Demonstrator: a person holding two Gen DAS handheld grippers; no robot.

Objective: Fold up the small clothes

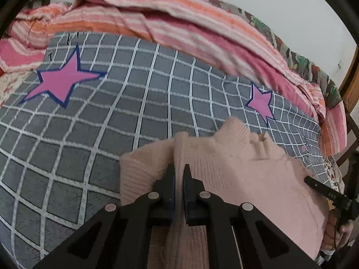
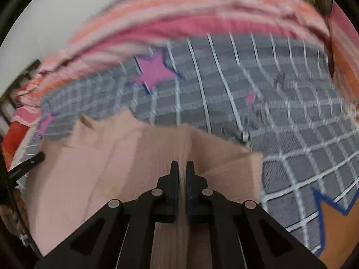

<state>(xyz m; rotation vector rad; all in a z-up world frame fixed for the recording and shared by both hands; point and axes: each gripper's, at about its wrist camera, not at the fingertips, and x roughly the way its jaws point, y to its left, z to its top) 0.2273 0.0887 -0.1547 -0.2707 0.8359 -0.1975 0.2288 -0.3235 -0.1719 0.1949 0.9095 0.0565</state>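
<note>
A small pale pink knitted sweater lies over a grey checked bedspread and is lifted at its near edge. My left gripper is shut on a pinched ridge of the sweater near its left side. My right gripper is shut on a ridge of the same sweater near its right side. The right gripper also shows in the left wrist view at the sweater's far right, and the left gripper shows in the right wrist view at the far left. The right wrist view is blurred.
The bedspread has white grid lines and pink stars. A rumpled pink and orange striped quilt lies along the far side. An orange star sits on the bedspread at lower right. A wooden frame stands at the right.
</note>
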